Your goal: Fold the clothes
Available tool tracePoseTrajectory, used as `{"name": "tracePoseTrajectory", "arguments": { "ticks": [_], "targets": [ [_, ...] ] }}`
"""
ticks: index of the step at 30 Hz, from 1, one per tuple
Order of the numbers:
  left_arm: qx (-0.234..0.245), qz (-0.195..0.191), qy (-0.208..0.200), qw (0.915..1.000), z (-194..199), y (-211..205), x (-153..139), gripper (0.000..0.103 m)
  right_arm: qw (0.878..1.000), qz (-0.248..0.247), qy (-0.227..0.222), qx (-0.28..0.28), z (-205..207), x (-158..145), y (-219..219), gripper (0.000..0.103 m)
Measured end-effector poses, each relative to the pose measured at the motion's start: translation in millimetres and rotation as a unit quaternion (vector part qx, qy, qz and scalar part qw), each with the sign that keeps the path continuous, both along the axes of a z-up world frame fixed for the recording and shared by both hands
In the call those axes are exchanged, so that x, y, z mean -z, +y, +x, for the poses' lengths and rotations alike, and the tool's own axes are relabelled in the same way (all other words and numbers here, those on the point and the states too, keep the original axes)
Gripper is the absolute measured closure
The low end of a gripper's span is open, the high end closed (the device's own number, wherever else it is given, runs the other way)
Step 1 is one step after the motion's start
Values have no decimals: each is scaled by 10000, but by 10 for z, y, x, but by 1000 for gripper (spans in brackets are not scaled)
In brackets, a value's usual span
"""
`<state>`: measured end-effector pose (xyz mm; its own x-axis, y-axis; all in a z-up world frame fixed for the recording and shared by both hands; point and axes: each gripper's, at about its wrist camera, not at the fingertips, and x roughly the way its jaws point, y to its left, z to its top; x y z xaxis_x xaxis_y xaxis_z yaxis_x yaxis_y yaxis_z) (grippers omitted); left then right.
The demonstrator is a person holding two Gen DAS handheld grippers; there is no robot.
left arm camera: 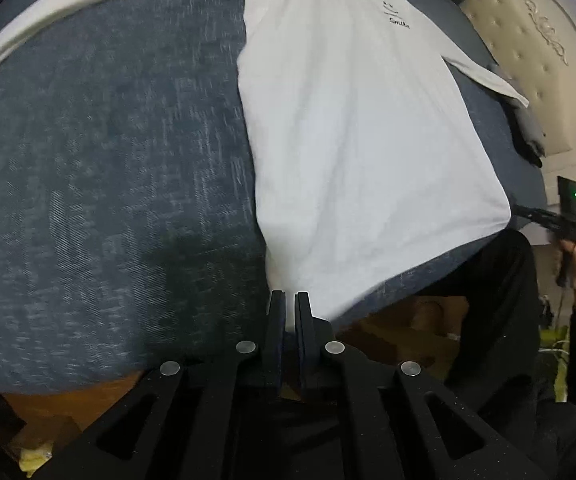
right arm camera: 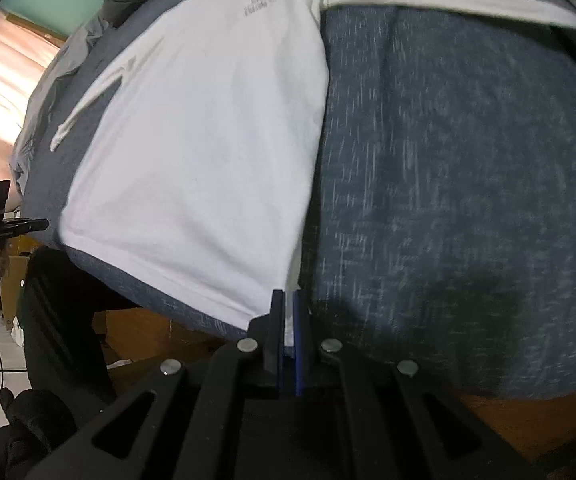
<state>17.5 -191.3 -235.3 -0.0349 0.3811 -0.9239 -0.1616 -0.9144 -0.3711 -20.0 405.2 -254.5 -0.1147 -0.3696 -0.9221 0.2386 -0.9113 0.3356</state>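
One white long-sleeved shirt (left arm camera: 360, 120), one blue bedspread (left arm camera: 107, 180), two grippers, left (left arm camera: 290, 300) and right (right arm camera: 286, 298), one padded headboard (left arm camera: 528, 52)

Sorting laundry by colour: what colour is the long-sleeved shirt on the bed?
White, with small dark chest print; the shirt shows best in the left wrist view.

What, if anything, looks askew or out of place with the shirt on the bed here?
Nothing is damaged or spilled. The white long-sleeved shirt lies flat on the blue bedcover, with one sleeve stretched far out sideways. Both the left gripper and right gripper are shut on the hem corners, which overhang the bed's near edge.
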Motion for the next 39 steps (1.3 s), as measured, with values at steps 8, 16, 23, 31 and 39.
{"name": "tracePoseTrajectory", "arguments": {
  "ticks": [8, 16, 23, 31, 39],
  "targets": [
    [-258, -204, 611, 9976, -655, -78, -346, 96, 9966, -361, 625, 403, -482, -407, 74, 65],
    [-429, -174, 1037, 9935, -1416, 125, -485, 91, 9938, -232, 1052, 284, -1247, -526, -231, 62],
    [-349, -256, 1125, 9927, -2261, 316, -290, 88, 9901, -87, 1378, 235, -2113, -532, -420, 61],
    [-441, -283, 1263, 9906, -3349, 441, -90, 73, 9883, 56, 1514, 177, -3189, -325, -812, 60],
    [-557, -526, 1536, 9852, -4420, 501, 165, 69, 9873, 180, 1575, 103, -4164, -7, -1128, 49]
  ]
}}
